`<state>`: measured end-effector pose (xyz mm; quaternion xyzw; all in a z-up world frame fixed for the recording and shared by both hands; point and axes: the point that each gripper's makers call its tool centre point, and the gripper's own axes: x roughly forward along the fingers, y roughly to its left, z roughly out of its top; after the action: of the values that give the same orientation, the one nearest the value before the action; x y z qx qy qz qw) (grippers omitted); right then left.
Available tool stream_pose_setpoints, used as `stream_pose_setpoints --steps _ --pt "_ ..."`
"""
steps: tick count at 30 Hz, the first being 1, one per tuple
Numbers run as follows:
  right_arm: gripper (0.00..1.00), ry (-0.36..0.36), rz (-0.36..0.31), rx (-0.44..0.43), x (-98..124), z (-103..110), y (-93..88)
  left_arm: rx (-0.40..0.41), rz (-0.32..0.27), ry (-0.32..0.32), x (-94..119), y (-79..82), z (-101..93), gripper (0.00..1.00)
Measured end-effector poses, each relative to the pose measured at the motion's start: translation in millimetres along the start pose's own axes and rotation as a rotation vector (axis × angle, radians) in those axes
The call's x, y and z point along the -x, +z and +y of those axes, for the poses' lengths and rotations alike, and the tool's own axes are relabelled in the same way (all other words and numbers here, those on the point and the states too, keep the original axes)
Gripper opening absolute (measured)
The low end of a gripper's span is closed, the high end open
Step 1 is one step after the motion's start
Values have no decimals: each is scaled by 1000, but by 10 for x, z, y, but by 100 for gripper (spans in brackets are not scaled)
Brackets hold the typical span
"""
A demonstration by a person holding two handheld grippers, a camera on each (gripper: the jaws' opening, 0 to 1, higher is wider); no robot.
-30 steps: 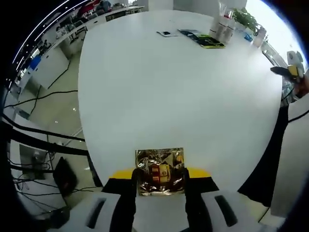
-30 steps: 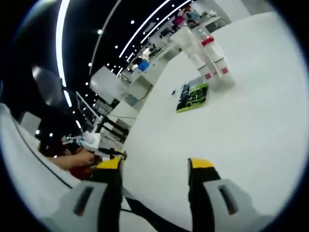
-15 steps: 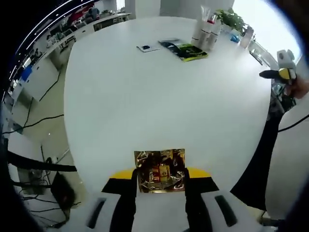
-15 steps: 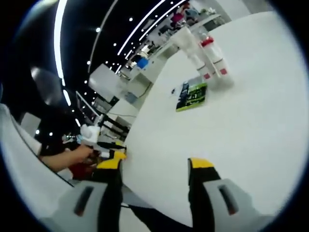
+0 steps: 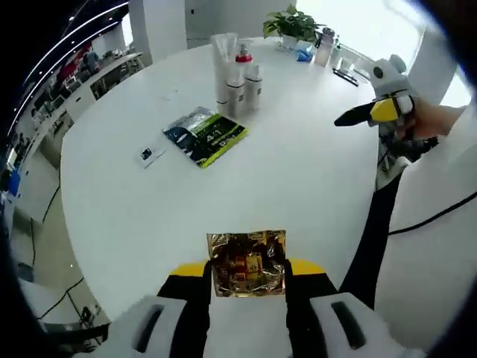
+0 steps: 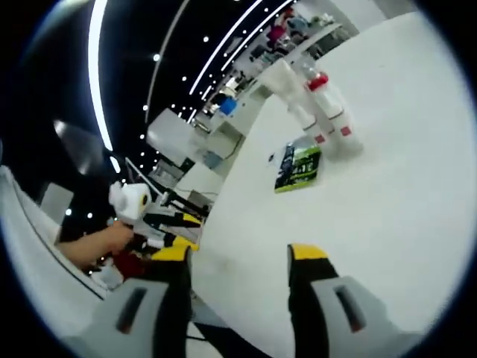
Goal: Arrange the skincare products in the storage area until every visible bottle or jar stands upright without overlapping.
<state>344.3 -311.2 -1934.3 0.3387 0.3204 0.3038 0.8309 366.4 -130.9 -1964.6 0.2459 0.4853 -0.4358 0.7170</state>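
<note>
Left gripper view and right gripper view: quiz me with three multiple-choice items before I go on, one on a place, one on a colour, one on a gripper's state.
1. Where does the flat green-and-black packet lie relative to the cluster of white bottles on the white round table?
A. Beside the bottles, flat on the table
B. On top of the bottles
C. Inside the left gripper's jaws

2. What colour is the cap on the capped white bottle?
A. Blue
B. Red
C. Black

3. What is the state of the left gripper?
A. Open with nothing between the jaws
B. Shut on the crinkled gold foil packet
C. Shut on a bottle

Answers: 1 A, the packet lies flat next to the standing bottles. 2 B, the cap shows red in both views. 3 B, the foil packet sits clamped between the yellow-tipped jaws; the right gripper stands open.
</note>
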Motion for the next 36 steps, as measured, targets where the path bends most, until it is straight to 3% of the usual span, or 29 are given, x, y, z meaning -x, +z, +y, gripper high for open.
stream_pose_setpoints --steps 9,15,21,26,30,33,36 --pt "41 116 30 -70 -29 -50 86 -243 50 15 -233 724 -469 40" --pt "32 144 78 -61 -38 -90 105 -328 57 19 -339 1015 -757 40" --pt "26 171 118 -90 -27 -83 105 -413 88 6 -426 1154 -1037 39" --pt "22 178 188 -113 -20 -106 -13 -495 123 6 -484 1266 -1194 39" --pt "13 206 218 -139 -25 -81 -57 -543 137 5 -504 1369 -1303 40" --pt "2 214 210 -146 -25 -99 -37 -589 153 4 -514 1415 -1356 39" --pt "1 226 204 -174 -1 -116 -16 -613 174 2 -495 1449 -1357 39"
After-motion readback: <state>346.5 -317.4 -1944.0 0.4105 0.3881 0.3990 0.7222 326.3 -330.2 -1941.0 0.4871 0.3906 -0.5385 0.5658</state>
